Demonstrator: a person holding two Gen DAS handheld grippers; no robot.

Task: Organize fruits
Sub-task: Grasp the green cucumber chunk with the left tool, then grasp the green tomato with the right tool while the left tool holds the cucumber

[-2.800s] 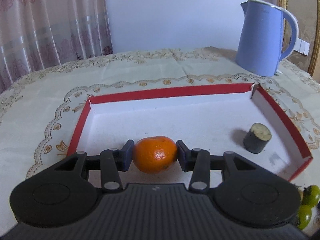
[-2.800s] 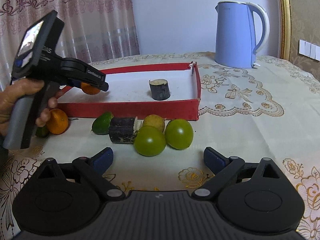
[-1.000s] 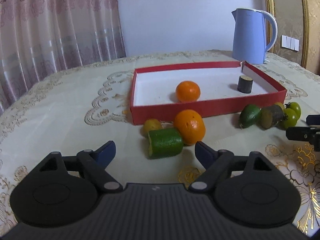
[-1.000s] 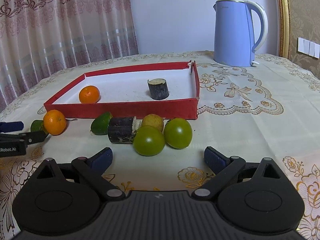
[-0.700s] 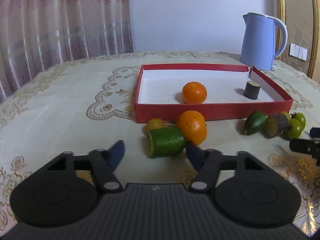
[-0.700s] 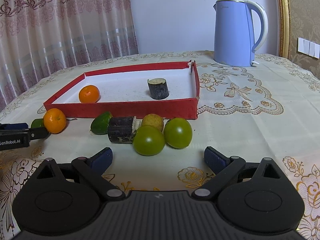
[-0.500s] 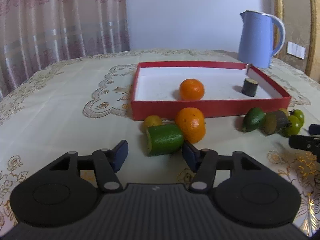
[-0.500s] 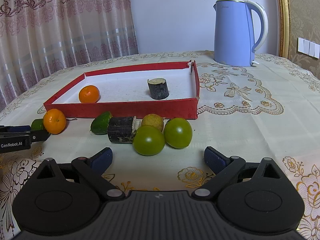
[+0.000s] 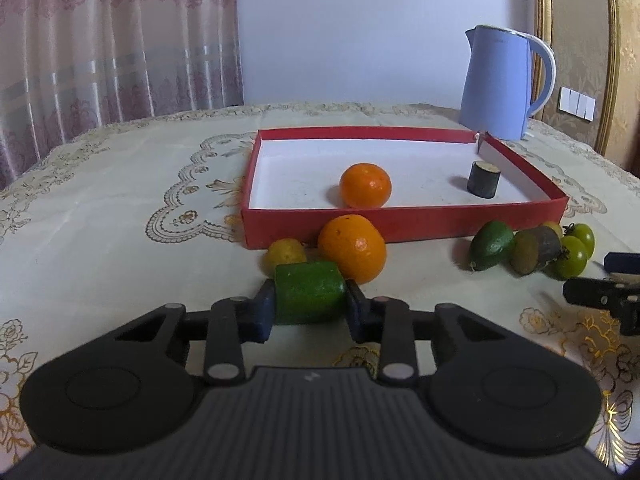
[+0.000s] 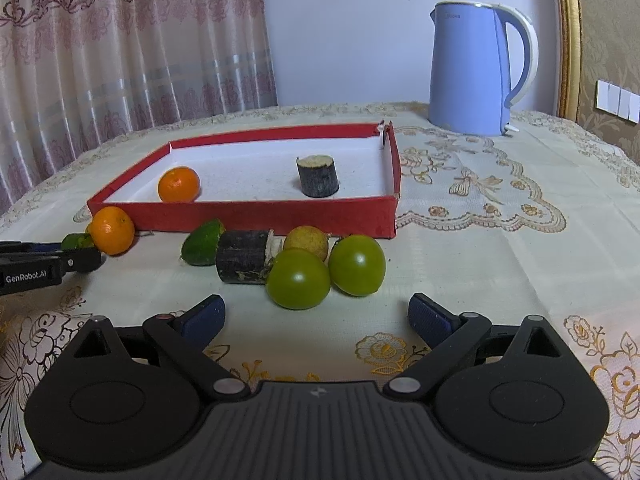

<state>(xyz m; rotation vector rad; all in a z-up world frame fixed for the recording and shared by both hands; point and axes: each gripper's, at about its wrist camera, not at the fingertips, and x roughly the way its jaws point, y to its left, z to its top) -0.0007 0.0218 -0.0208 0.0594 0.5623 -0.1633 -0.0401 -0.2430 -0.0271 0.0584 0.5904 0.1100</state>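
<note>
Tongs first: left tongs (image 9: 310, 307) have just been closing and the blue pads now pinch the green cut fruit chunk (image 9: 310, 298) on both sides, w/ the chunk sitting on the counter (image 9: 100, 240) just in front of the red tray (image 9: 400, 224). Right tongs (image 10: 316, 318) are spread wide, nothing btwn them, hovering short of two green tomatoes (image 10: 326, 272).

Only readable writing is "GenRobot.AI" on the side of the left tool (image 10: 28, 276), seen from the right cam. Blue kettle (image 10: 476, 68) has a small logo up top, too tiny to read.

Around the chunk: an orange (image 9: 353, 249) right behind it, touching or v close, plus a small yellow fruit (image 9: 286, 252) back-left. Inside the tray: another orange (image 9: 365, 185) & a dark stubby cylinder piece (image 9: 483, 179), upright. Further right on the counter: green oval fruit (image 10: 202, 242), a dark cylinder piece on its side (image 10: 244, 256), a yellowish round fruit (image 10: 306, 242). Pink curtain (image 10: 120, 60) at the back.
</note>
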